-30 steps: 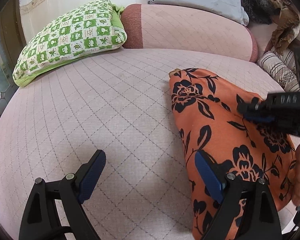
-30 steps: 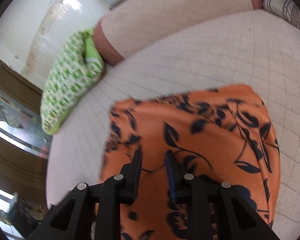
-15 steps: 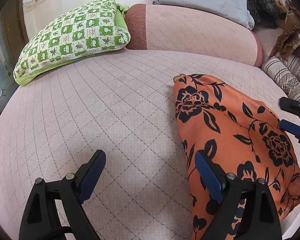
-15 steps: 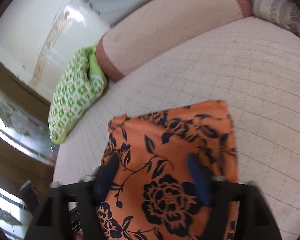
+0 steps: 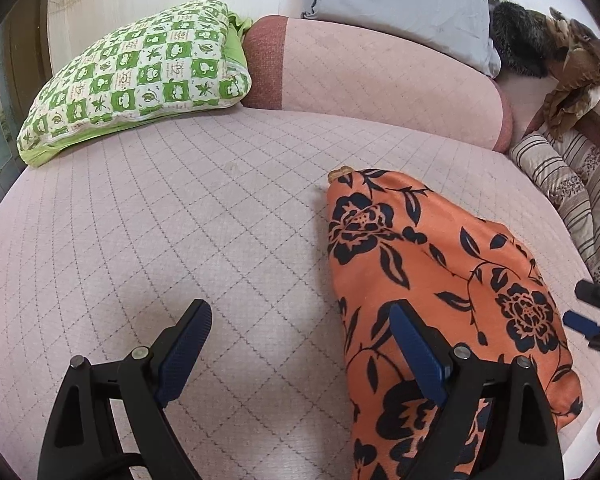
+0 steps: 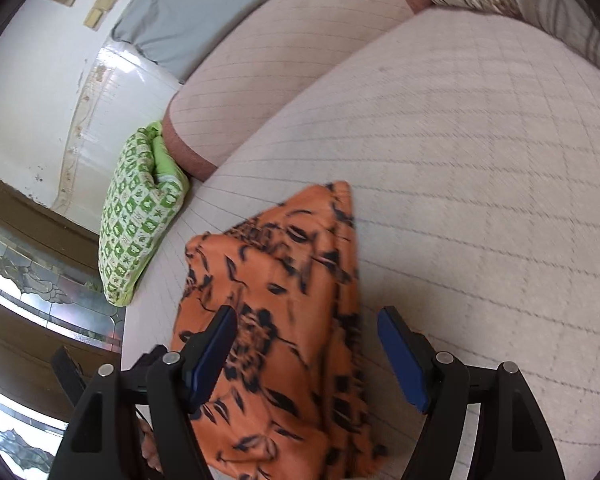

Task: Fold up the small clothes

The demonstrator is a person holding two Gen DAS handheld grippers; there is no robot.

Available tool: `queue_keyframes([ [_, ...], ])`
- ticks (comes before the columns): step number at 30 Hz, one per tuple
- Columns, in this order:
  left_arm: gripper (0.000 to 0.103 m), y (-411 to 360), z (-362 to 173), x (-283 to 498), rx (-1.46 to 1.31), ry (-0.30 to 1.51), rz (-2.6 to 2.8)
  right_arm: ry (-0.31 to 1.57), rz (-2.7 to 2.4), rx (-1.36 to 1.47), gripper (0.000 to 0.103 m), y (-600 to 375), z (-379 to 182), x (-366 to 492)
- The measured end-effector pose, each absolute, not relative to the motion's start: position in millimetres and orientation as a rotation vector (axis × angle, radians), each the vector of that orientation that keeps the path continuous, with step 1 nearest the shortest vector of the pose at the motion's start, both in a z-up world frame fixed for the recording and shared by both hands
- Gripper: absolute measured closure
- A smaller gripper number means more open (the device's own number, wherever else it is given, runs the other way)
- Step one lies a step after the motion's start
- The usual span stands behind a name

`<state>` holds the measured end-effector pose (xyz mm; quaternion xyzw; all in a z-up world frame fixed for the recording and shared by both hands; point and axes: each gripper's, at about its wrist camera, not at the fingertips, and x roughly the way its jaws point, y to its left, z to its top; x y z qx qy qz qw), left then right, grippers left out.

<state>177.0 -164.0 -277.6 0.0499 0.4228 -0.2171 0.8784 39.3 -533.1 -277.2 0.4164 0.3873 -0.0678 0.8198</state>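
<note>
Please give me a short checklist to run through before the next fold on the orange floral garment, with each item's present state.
1. Left hand-held gripper open, nothing between its pads: ok.
2. Right hand-held gripper off the cloth: ok. Its jaws have just been opening and stand wide; the fabric shows behind them, not pinched.
3. Orange floral garment lying settled on the quilted pink bed cover: ok; it looks already folded over.
4. Edges lined up squarely: cannot tell; the right wrist view is blurred and the near end is hidden by the fingers.
5. Green checked pillow away from the garment: ok.
</note>
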Motion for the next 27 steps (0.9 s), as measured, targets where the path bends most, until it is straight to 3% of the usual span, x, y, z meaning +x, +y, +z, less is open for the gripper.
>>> queue_keyframes([
  [15, 0.012, -176.5, -276.1, 176.2, 0.091, 0.908, -0.581, 0.927, -0.058, 0.88, 0.026, -527.7, -299.6, 55.4],
  [27, 0.012, -198.2, -315.1, 194.7, -0.011, 1.195, -0.839, 0.986, 0.064, 1.045, 0.026, -534.4, -338.9, 69.2],
])
